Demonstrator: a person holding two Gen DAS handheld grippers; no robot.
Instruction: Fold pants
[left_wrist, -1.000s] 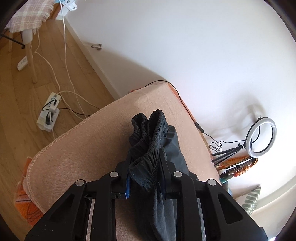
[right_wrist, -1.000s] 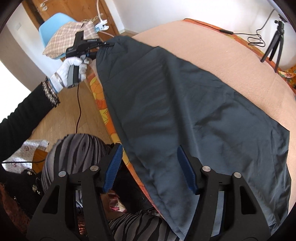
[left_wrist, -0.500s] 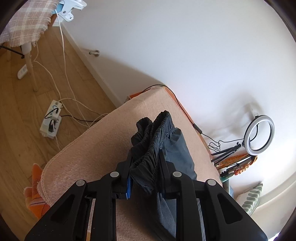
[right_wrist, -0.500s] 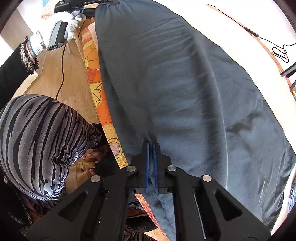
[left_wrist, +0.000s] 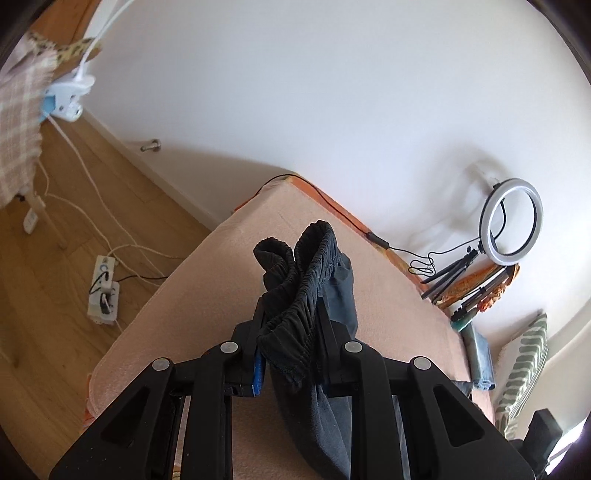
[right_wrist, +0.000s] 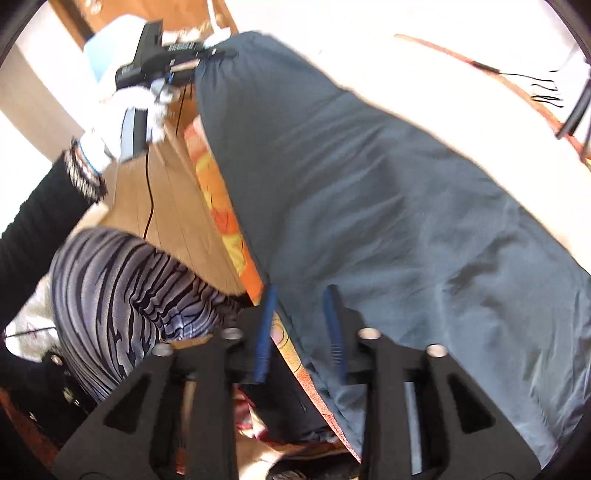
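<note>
Risking a dropped hem, with the pants (right_wrist: 388, 206) lying across the bed (left_wrist: 192, 295), left gripper (left_wrist: 291, 332) pinching the waistband (left_wrist: 295, 280) and right gripper (right_wrist: 301, 325), just reopening, straddling the edge unclamped.

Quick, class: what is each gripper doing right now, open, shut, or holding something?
Left gripper: shut on the waistband of the pants.
Right gripper: open, jaws just opened; the pants' edge lies between them, not pinched.
</note>
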